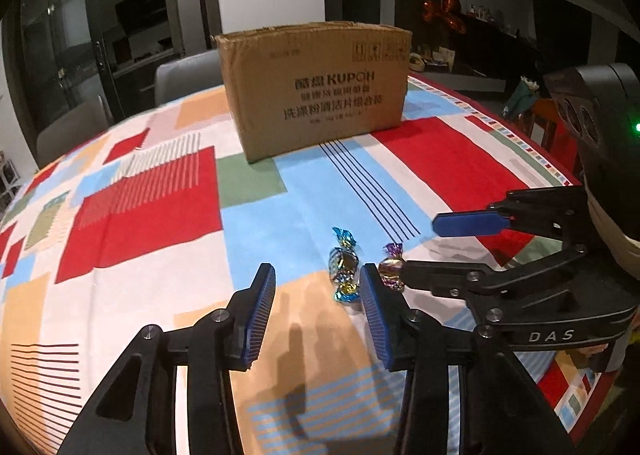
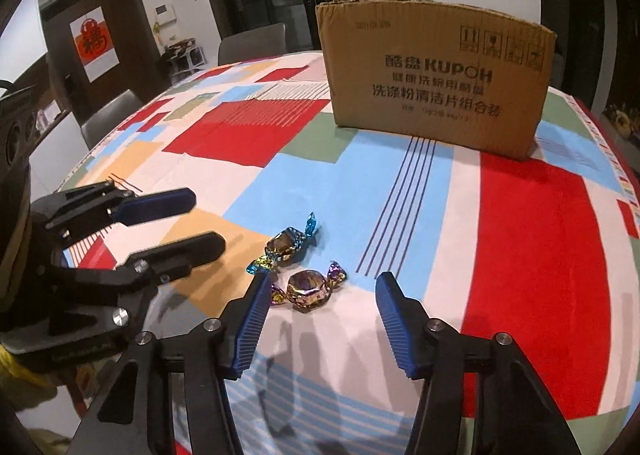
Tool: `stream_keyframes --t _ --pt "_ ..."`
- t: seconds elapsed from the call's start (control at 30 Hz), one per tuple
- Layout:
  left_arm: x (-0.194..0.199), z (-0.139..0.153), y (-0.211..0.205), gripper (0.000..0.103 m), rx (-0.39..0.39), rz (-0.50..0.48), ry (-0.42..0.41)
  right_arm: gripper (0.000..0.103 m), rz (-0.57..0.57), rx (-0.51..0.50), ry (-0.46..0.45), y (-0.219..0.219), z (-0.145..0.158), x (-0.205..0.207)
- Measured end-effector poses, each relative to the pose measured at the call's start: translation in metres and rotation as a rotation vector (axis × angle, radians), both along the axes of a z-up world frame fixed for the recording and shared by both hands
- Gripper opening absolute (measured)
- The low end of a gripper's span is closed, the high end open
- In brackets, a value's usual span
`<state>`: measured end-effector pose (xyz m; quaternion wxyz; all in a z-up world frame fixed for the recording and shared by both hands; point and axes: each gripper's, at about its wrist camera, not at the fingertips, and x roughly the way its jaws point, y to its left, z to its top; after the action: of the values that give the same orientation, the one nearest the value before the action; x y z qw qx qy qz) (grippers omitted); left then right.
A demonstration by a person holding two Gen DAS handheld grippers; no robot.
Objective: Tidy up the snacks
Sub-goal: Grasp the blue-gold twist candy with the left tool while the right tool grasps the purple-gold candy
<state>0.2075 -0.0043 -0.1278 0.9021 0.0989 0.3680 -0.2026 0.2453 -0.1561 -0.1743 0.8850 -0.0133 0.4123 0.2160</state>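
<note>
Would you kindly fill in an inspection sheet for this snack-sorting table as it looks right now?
Surface: table under a colourful patchwork tablecloth, lying flat.
Job's things: blue-wrapped candy and purple-wrapped candy lying side by side on the cloth; cardboard box standing further back, its inside not visible.
Clutter: nothing seen on the cloth besides these.
Grippers: left gripper open, low over the cloth near the blue-wrapped candy; right gripper open, with the purple-wrapped candy between its fingers, not gripped.
Cables: nothing seen.
Surroundings: grey chairs at the far edge, dark glass doors behind, red paper decoration on a door.
</note>
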Motion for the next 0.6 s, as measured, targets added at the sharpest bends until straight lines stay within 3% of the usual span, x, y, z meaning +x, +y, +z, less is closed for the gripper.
stream_keyframes --t 0.47,0.6 --pt "0.015 -0.013 -0.002 0.036 -0.040 -0.026 0.067 0.040 0.023 0.016 0.041 0.009 -0.017 0.014" --pt "0.017 -0.014 -0.004 0.035 -0.051 -0.033 0.076 0.029 0.042 0.052 0.057 0.008 -0.017 0.014"
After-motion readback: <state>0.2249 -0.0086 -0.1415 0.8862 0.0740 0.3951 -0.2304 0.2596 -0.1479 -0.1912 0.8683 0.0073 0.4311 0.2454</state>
